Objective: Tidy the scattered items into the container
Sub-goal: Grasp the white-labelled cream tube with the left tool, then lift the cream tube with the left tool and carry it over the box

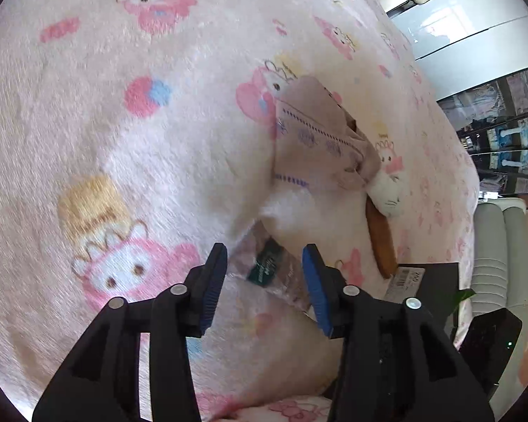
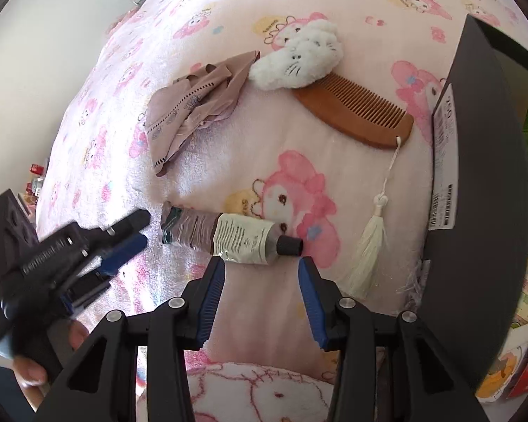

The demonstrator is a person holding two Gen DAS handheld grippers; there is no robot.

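Observation:
A cream tube (image 2: 228, 234) with a black cap lies on the pink blanket. My right gripper (image 2: 262, 267) stands open just short of it, with nothing between its pads. My left gripper (image 2: 139, 230) is open beside the tube's crimped end, a little apart from it. In the left wrist view the left gripper (image 1: 264, 256) frames that tube (image 1: 267, 263) between open fingers. Farther off lie a wooden comb (image 2: 355, 112) with a cream tassel (image 2: 368, 246), a white plush cat face (image 2: 299, 58) and a beige folded cloth (image 2: 190, 105). The black container (image 2: 475, 176) stands at the right.
The pink cartoon-print blanket (image 2: 228, 7) covers a soft, uneven bed. A hand (image 2: 31, 369) holds the left gripper at the lower left. The container (image 1: 426, 277) bears a white barcode label (image 2: 443, 161). Shelves and a glass cabinet (image 1: 503, 133) stand beyond the bed's edge.

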